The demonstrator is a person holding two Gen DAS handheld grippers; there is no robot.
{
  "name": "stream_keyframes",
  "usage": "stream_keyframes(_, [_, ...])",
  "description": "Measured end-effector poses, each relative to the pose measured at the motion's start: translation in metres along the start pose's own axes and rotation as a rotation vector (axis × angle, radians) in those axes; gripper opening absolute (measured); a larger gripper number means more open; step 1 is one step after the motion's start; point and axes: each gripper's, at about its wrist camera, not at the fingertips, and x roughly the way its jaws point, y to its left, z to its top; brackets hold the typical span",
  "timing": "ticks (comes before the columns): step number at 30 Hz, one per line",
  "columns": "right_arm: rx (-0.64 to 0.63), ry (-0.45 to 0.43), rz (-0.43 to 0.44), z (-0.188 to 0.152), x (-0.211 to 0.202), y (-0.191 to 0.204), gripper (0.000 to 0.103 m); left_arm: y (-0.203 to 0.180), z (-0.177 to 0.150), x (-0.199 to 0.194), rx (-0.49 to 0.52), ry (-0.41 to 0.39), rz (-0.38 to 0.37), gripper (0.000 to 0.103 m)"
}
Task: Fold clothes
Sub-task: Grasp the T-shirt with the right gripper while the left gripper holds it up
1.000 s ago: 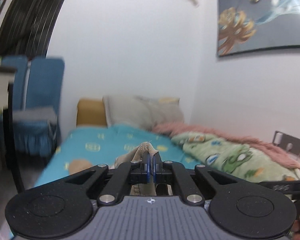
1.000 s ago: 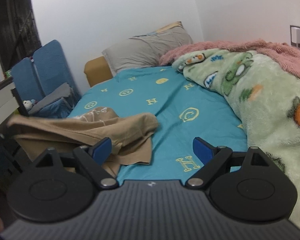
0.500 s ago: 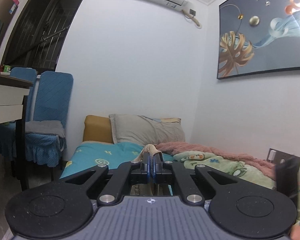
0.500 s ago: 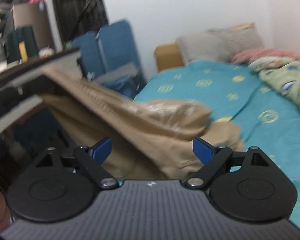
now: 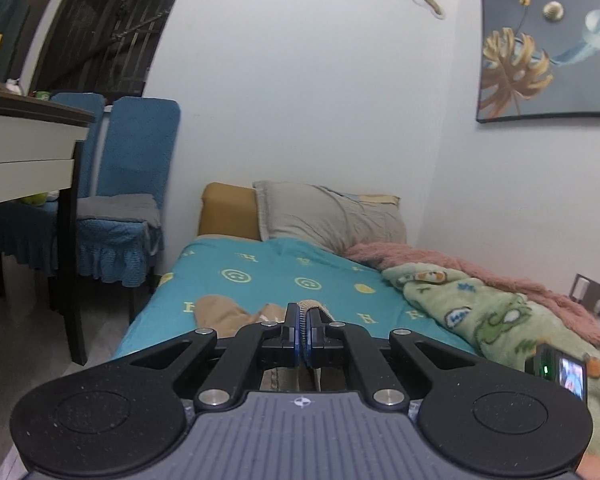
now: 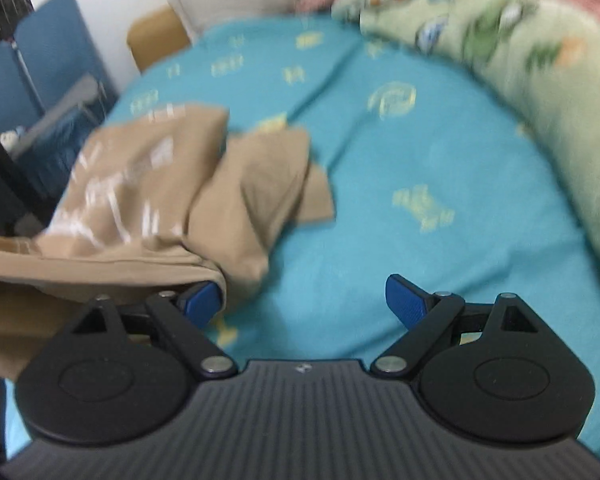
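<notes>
A tan garment with white print lies bunched on the left part of the teal bedsheet; the right wrist view is blurred. My left gripper is shut on an edge of the tan garment, which rises between its pads above the bed's near end. My right gripper is open and empty, low over the sheet, with its left fingertip touching the lifted hem of the garment.
A green cartoon blanket and pink throw lie along the bed's right side. A grey pillow sits at the head. Blue chairs and a desk stand left of the bed.
The left gripper has tilted back down toward the bed, still holding the garment. The right gripper swung from the raised garment down and right over the sheet; the garment has dropped lower.
</notes>
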Motion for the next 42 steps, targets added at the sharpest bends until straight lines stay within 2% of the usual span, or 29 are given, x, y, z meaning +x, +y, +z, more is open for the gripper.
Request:
stream_keyframes(2, [-0.056,-0.085,-0.036,0.001,-0.013,0.008,0.089,0.004,0.002,0.000,-0.009,0.004,0.026,0.003])
stream_keyframes(3, [-0.087,-0.133,-0.057,0.002,-0.021,0.013,0.083,0.006,0.002,0.001,-0.014,0.009,0.037,0.003])
stream_keyframes(4, [-0.101,-0.183,-0.066,0.003,-0.030,0.015,0.071,0.008,0.002,0.001,-0.020,0.018,0.043,0.003])
stream_keyframes(6, [-0.110,-0.276,-0.078,0.004,-0.047,0.015,0.069,0.010,0.001,0.003,-0.030,0.037,0.054,0.003])
stream_keyframes(8, [-0.096,-0.332,-0.074,0.003,-0.056,0.013,0.064,0.010,-0.001,0.005,-0.026,0.061,0.058,0.003])
stream_keyframes(10, [-0.077,-0.332,-0.029,0.009,-0.059,0.004,0.038,0.009,-0.004,0.008,-0.019,0.088,0.057,0.003])
stream_keyframes(13, [-0.053,-0.312,0.027,0.014,-0.056,0.000,0.019,0.005,-0.007,0.012,0.008,0.121,0.063,0.003])
stream_keyframes(18, [-0.046,-0.361,0.046,0.014,-0.069,0.002,0.013,0.005,-0.018,0.022,0.029,0.205,0.072,0.005])
stream_keyframes(22, [-0.026,-0.404,0.066,0.014,-0.078,0.000,0.013,0.000,-0.031,0.035,0.085,0.296,0.088,0.005])
stream_keyframes(28, [0.002,-0.398,0.085,0.015,-0.082,-0.007,0.013,-0.007,-0.046,0.050,0.142,0.395,0.069,0.013])
stream_keyframes(31, [0.019,-0.391,0.097,0.016,-0.081,-0.009,0.013,-0.010,-0.057,0.063,0.166,0.463,0.066,0.031])
stream_keyframes(32, [0.020,-0.389,0.100,0.015,-0.080,-0.010,0.013,-0.012,-0.062,0.068,0.184,0.493,0.075,0.040])
stream_keyframes(35, [0.022,-0.387,0.107,0.015,-0.080,-0.010,0.013,-0.016,-0.076,0.084,0.247,0.559,0.132,0.041])
stream_keyframes(39, [0.023,-0.372,0.103,0.015,-0.077,-0.011,0.013,-0.009,-0.075,0.089,0.230,0.536,0.225,0.041])
stream_keyframes(42, [0.035,-0.350,0.087,0.015,-0.071,-0.014,0.015,0.002,-0.063,0.081,0.156,0.463,0.295,0.043])
